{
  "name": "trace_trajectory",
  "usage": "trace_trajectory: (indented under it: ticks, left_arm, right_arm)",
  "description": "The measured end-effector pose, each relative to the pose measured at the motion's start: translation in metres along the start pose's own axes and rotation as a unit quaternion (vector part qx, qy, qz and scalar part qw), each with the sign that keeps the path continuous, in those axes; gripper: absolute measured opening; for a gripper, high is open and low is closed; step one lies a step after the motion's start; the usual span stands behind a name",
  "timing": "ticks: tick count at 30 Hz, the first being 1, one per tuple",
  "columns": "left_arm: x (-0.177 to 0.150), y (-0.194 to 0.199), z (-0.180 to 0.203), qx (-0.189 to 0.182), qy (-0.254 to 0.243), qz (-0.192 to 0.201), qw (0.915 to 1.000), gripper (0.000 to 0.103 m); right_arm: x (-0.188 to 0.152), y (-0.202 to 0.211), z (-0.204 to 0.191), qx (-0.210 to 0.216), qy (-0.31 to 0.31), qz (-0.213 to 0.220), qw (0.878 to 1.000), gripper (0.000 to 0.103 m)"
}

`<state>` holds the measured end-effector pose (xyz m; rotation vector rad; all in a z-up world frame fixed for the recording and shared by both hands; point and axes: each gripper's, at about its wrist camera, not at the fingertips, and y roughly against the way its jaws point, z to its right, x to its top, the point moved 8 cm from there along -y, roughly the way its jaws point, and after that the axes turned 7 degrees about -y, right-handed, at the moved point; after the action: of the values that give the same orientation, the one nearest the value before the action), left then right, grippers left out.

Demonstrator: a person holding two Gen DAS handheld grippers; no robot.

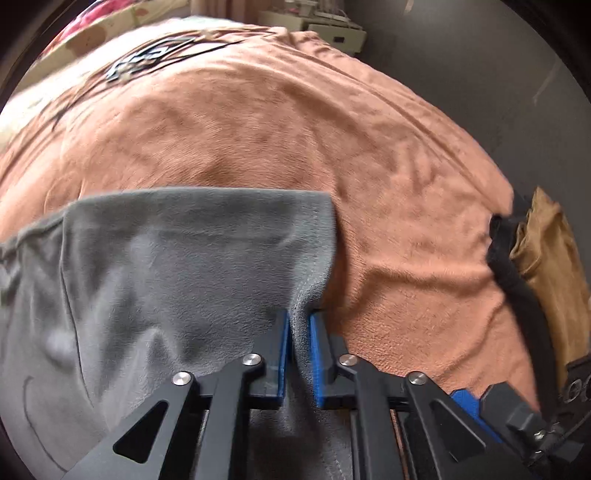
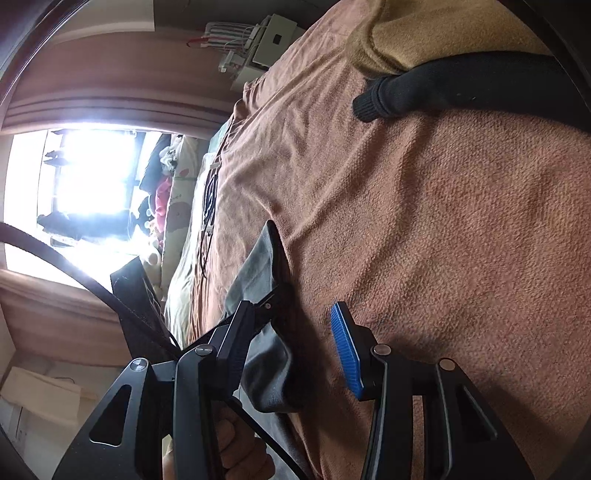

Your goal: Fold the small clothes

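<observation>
left gripper [image 1: 299, 354]: nearly closed, blue pads [image 1: 283, 354] pinching a raised ridge of the grey garment [image 1: 177, 266] near its right edge
grey garment: soft fleece-like cloth, spread ahead and to the left of the left gripper, far edge straight, right corner just ahead-right of the fingertips; lying on the blanket [image 1: 332, 147]
right gripper [image 2: 295, 350]: wide open, nothing between the pads; ribbed blue pad [image 2: 345, 354] visible on right finger, left finger edge-on
grey garment, right wrist view [image 2: 258, 295]: fold of grey cloth just beside and behind the left finger, whether touching cannot be told
blanket: orange-brown, textured, under both grippers, filling most of both views
black garment [image 2: 461, 85]: ribbed cuff end, far ahead-right of right gripper, on blanket; also far right of left gripper
tan garment [image 2: 424, 33]: just beyond the black one, touching it
window [image 2: 85, 192]: bright, far left of right gripper
hand [image 2: 236, 450]: gripping a handle below the right gripper's left finger, partly hidden
</observation>
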<state>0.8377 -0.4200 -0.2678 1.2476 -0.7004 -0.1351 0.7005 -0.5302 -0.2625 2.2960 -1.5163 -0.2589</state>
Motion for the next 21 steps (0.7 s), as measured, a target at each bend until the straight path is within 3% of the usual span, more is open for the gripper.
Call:
trace_trajectory:
  ticks: [2, 5, 11, 21]
  left_arm:
    - [0.001, 0.011, -0.008, -0.021, 0.024, 0.009, 0.9994, 0.009]
    - [0.004, 0.033, -0.013, -0.031, 0.019, 0.034, 0.9988, 0.008]
    - [0.003, 0.077, -0.030, -0.019, 0.017, 0.065, 0.9976, 0.008]
    - [-0.018, 0.122, -0.085, 0.002, 0.062, 0.093, 0.9937, 0.008]
  right_arm:
    - [0.001, -0.004, -0.003, 0.004, 0.003, -0.002, 1.000, 0.041]
    - [-0.003, -0.007, -0.008, 0.007, 0.017, -0.009, 1.000, 0.041]
    - [-0.021, -0.022, -0.025, 0.020, 0.053, -0.035, 0.998, 0.041]
    - [-0.040, -0.043, -0.041, 0.020, 0.101, -0.065, 0.993, 0.041]
